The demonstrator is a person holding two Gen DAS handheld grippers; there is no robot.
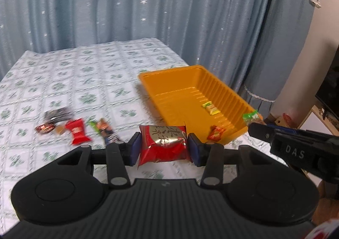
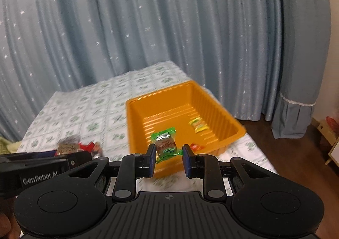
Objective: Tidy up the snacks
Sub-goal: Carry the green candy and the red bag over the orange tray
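Observation:
My left gripper (image 1: pixel 164 146) is shut on a red and gold snack packet (image 1: pixel 163 145), held above the table just left of the orange tray (image 1: pixel 178 82). My right gripper (image 2: pixel 167 157) holds a green-wrapped candy (image 2: pixel 165 143) over the tray's near edge (image 2: pixel 135 133); the candy touches the left pad, with a gap at the right pad. It also shows in the left wrist view (image 1: pixel 251 116). A yellow candy (image 1: pixel 210 108) and an orange-red candy (image 1: pixel 216 132) lie in the tray.
Several loose snacks lie on the patterned tablecloth left of the tray: a red packet (image 1: pixel 76 133), a dark packet (image 1: pixel 58 114), a small round red one (image 1: pixel 45 128), a multicoloured one (image 1: pixel 103 127). Blue curtains hang behind. The table's right edge drops to a wooden floor (image 2: pixel 281 150).

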